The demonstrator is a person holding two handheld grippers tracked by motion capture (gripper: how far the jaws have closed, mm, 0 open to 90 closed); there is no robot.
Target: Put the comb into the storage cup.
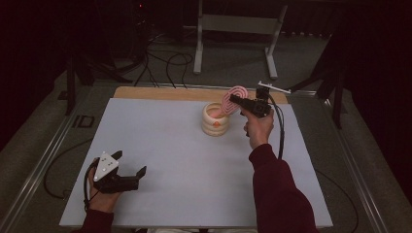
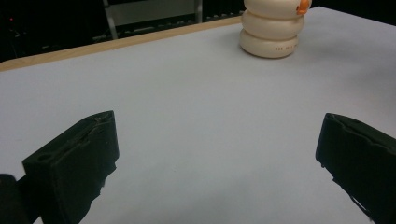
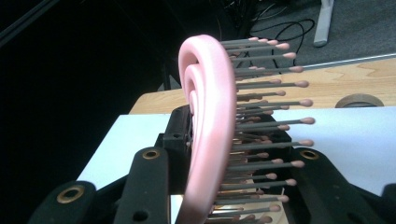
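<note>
A pink hairbrush with grey, pink-tipped bristles is clamped between the jaws of my right gripper, held above the back middle of the table. Its handle slants down to the mouth of a cream ribbed cup. In the right gripper view the brush stands on edge between the black jaws of the right gripper, bristles pointing right. My left gripper rests at the front left, open and holding nothing. In the left gripper view the gripper faces the far cup across bare mat.
A white mat covers the table, with a strip of wood showing along its back edge. A dark ring lies on that wood. Behind the table are floor cables and a metal stand.
</note>
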